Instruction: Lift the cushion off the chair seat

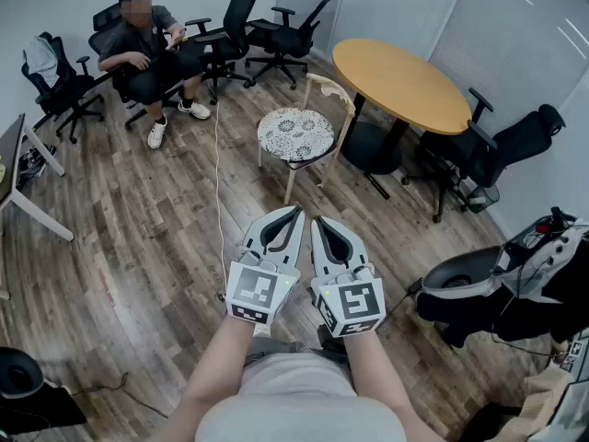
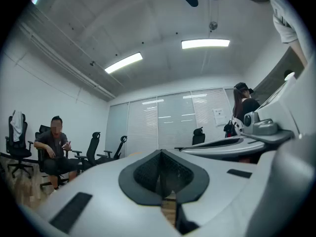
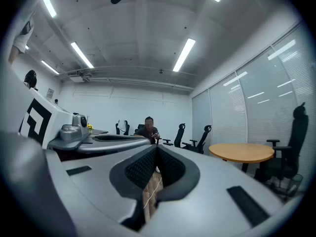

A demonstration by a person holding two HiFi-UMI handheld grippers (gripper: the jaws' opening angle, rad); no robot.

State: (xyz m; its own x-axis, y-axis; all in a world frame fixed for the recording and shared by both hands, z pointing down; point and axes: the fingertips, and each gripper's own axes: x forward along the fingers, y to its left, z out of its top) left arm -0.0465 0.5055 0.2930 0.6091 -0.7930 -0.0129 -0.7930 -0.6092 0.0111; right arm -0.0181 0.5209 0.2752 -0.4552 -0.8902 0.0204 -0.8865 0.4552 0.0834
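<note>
A round cushion (image 1: 294,134) with a dark floral print lies on the seat of a pale wooden chair (image 1: 328,92) in the middle of the room, beside the round table. My left gripper (image 1: 287,216) and right gripper (image 1: 320,226) are held level side by side, well short of the chair, jaws pointing toward it. Both are shut with nothing between the pads. In the left gripper view (image 2: 160,181) and the right gripper view (image 3: 157,174) the jaws meet tip to tip; the cushion is hidden behind them.
A round wooden table (image 1: 400,83) stands right of the chair. Black office chairs (image 1: 290,26) line the back wall; another (image 1: 492,155) sits at right. A person (image 1: 147,53) sits at back left. A white cable (image 1: 218,182) runs across the wood floor. A desk corner (image 1: 17,155) is at left.
</note>
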